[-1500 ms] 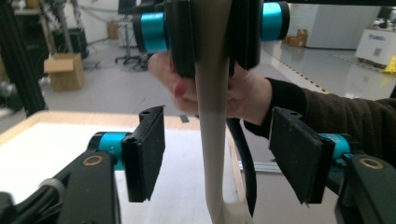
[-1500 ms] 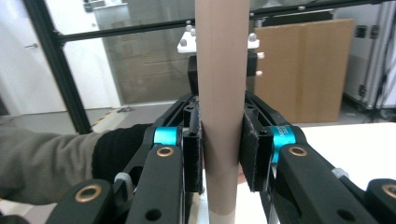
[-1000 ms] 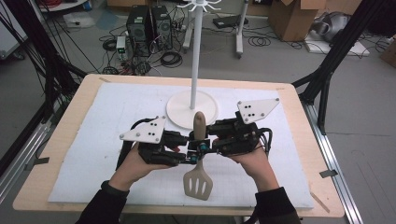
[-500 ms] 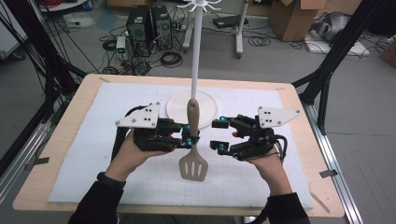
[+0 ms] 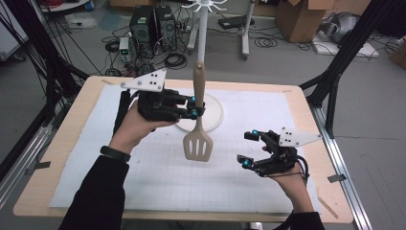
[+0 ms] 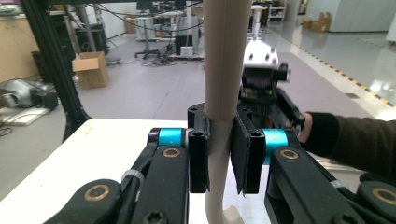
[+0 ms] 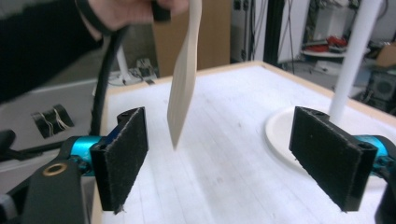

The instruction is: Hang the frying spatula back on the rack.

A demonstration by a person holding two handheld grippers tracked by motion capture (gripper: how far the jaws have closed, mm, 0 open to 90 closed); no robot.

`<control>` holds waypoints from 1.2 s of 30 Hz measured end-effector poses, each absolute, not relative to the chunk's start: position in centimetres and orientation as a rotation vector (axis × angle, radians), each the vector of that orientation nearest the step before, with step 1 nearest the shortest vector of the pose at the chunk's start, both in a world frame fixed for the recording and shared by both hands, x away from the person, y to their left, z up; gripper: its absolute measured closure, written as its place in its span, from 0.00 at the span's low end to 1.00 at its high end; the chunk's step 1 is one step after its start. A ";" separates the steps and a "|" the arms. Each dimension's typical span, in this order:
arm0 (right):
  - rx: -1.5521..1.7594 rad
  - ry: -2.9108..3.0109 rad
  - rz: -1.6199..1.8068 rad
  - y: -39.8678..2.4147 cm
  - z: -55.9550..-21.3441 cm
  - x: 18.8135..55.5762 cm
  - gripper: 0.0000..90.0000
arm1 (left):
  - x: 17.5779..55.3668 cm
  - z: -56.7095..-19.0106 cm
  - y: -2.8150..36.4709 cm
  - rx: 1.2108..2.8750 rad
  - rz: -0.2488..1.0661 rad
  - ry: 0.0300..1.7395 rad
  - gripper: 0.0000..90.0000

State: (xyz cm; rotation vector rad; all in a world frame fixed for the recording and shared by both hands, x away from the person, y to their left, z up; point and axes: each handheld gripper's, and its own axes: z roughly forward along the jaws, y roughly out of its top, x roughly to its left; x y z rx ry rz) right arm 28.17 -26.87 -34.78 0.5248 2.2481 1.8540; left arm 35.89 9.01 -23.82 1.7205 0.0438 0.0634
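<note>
A beige slotted spatula hangs upright, blade down, above the white mat. My left gripper is shut on its handle about halfway up. In the left gripper view both pads clamp the handle of the spatula inside my left gripper. My right gripper sits low at the front right of the table, well apart from the spatula. Its jaws have just been opening and nothing is between them. In the right gripper view the blade hangs farther off beyond my right gripper.
A white stand with a tall pole and a round base rises just behind the spatula; its pole also stands at the right. The white mat covers the wooden table. Black frame posts flank the table.
The right gripper let go of the spatula, opened, and dropped to the front right. The left gripper lifted the spatula up and back toward the stand.
</note>
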 end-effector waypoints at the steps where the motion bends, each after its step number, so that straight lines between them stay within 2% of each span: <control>1: 0.524 2.252 1.841 -27.0 -35.0 28.2 0.20 | 35.9 -23.8 9.0 1.720 0.063 0.044 0.86; 12: 0.574 2.246 1.831 -28.4 -36.4 28.2 0.17 | 40.0 -22.3 9.3 1.738 0.062 0.103 0.86; 24: 0.612 2.216 1.812 -29.2 -37.3 28.0 0.16 | 43.1 -20.8 6.9 1.781 0.132 0.195 0.86; 36: 0.654 2.242 1.770 -30.0 -38.2 28.0 0.16 | 46.0 -21.1 5.3 1.790 0.177 0.310 0.86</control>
